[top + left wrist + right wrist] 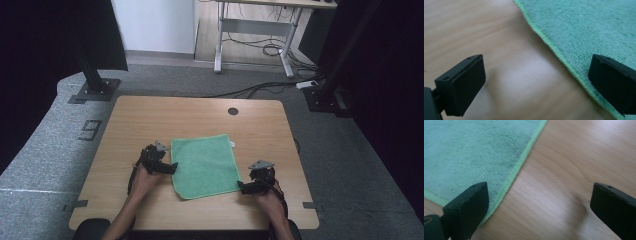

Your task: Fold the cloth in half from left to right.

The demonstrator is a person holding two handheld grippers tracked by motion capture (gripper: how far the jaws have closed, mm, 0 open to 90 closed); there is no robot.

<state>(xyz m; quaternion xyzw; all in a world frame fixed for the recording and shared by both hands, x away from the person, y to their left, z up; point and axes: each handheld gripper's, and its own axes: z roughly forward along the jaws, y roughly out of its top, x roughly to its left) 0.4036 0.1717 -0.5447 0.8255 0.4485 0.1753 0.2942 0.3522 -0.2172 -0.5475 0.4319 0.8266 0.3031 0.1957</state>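
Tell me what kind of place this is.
Probably a lab or office recording setup: a wooden table on grey carpet, black camera-rig posts, and a desk with trailing cables behind.

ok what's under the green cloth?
The green cloth lies flat on the wooden table, with bare wood around all its edges. No bulge hints at anything beneath, but the covered patch itself can't be seen. Both grippers sit open at its edges.

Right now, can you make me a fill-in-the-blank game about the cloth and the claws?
1. The cloth is coloured ____.
2. The cloth lies flat on a ____ table.
3. Both the left claw and the right claw have their jaws ____.

Missing words: green; wooden; open
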